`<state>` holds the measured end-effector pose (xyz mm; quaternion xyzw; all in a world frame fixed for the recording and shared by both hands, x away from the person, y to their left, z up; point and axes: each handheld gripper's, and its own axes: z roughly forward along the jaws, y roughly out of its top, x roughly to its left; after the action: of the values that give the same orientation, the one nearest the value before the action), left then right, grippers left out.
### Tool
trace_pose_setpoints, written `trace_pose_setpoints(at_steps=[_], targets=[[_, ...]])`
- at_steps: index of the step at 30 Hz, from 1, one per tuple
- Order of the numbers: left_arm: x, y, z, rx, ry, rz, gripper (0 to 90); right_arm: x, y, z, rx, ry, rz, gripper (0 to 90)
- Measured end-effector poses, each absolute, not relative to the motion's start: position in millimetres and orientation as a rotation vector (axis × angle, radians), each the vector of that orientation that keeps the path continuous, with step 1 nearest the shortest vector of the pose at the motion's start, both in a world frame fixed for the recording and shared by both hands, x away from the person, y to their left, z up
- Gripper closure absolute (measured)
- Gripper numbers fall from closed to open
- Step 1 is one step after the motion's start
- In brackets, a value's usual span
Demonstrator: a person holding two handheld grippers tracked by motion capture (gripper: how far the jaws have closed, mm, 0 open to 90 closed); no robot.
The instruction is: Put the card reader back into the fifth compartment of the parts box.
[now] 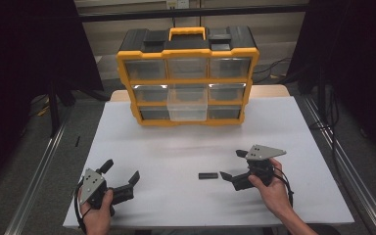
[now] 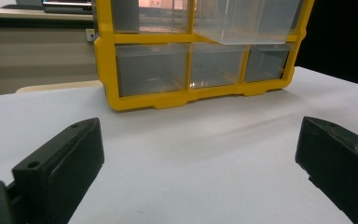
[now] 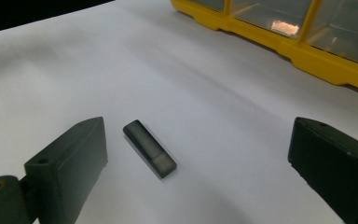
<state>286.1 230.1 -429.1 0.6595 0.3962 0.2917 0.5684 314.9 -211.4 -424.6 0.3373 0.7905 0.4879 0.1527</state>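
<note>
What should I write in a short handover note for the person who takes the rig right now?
Left gripper: open, holds nothing, near the table's front left.
Right gripper: open, jaws apart around nothing, aimed at the small black stick.
The stick lies flat on the table, just left of the right gripper, untouched.
Yellow drawer organizer: one middle clear drawer pulled out.
Done: drawer open. Left: probably grasp the stick.

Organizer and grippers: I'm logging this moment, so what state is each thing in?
Organizer: upright at the table's far side.
Middle drawer: pulled out partway; looks empty.
Other drawers: pushed in.
Small black stick: lying flat on the table, not held.
Right gripper: open, jaws wide, the stick just in front of it.
Left gripper: open, holding nothing.
</note>
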Motion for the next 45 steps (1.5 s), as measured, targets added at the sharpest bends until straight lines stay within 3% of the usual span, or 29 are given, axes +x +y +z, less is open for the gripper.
trace_pose_setpoints(at_steps=[40,45], targets=[[286.8,229.0,-427.1,1.546,0.919,0.691,1.3,368.0,-149.5,-413.4,0.777,2.736,1.195,3.1],[286.8,228.6,-427.1,1.546,0.918,0.689,1.3,376.1,-144.0,-412.4,0.721,2.801,1.115,7.0]])
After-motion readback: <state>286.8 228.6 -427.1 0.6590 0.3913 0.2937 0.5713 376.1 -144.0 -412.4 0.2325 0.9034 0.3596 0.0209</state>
